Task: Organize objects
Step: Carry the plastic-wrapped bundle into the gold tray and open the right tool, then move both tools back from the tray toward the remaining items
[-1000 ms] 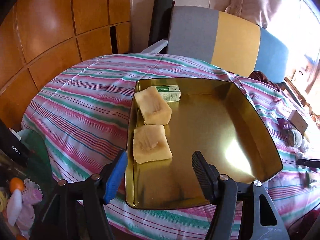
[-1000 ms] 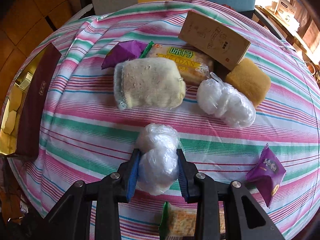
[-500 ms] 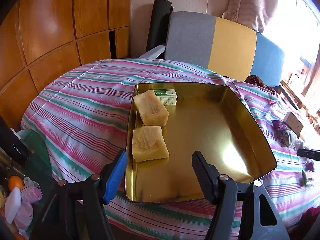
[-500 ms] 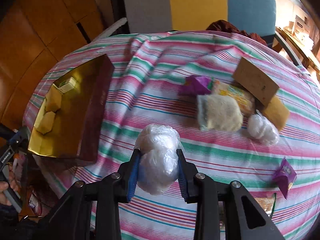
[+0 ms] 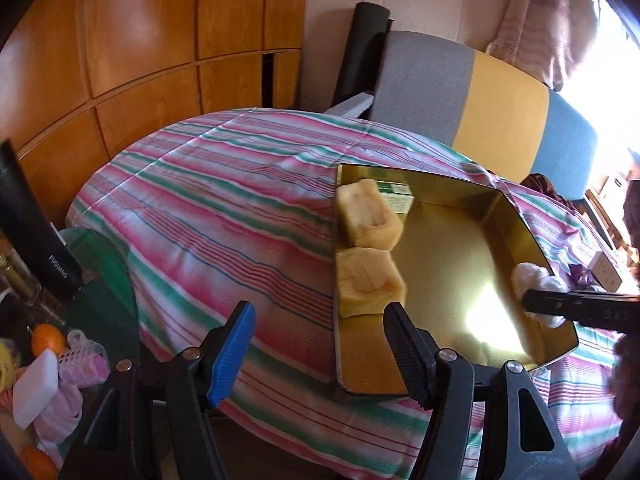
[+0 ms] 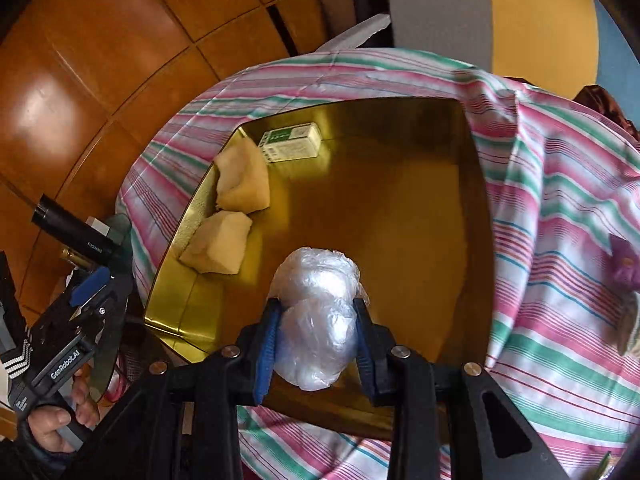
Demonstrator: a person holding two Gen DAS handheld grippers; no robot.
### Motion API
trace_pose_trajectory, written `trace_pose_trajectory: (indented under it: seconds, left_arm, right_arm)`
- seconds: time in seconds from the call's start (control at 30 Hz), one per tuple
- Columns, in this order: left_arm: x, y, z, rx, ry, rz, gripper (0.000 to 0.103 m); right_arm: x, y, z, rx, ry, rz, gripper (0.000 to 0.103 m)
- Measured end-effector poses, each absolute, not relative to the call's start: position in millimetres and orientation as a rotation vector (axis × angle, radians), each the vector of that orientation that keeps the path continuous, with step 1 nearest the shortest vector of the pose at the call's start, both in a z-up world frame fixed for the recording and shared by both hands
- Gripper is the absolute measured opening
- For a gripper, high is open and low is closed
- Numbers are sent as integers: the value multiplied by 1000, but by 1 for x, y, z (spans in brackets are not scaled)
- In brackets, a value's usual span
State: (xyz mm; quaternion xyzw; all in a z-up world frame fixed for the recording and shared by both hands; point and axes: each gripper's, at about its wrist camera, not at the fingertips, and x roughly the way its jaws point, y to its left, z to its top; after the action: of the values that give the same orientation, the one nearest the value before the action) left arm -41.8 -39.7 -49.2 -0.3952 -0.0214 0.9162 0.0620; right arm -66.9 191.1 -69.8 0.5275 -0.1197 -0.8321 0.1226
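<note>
Right gripper (image 6: pixel 316 334), clamped on a crumpled clear plastic-wrapped bundle (image 6: pixel 316 300), hangs directly over the shiny gold metal tray (image 6: pixel 400 208). Left gripper (image 5: pixel 316 344), half open and empty, waits at the tray's near-left corner.

Green box (image 5: pixel 394 197) half hidden behind sponge (image 5: pixel 367 220), purple packet (image 6: pixel 626 266) blurred at frame edge, box print unreadable

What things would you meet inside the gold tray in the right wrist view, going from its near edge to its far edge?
Plastic-wrapped bundle held in the right gripper → nearer sponge → farther sponge → green and white box, all over or in the gold tray.
</note>
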Motion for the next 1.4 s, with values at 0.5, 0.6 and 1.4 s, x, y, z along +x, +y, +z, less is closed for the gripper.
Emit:
trace_pose_trajectory:
  seconds: [0.5,0.6,1.4]
  left_arm:
    - [-43,-66,-55,-1221,-135,2821,68]
    - [-42,-59,-54,-1211,-116,2808,68]
    - [-20,65,-31,-1075,188,2547,69]
  right_arm:
    - [-76,130,-95,1533,-449,-2231,59]
    - [-64,143,-86,1515,-430,-2308,59]
    - [59,405,-30,1468,-656,-2982,73]
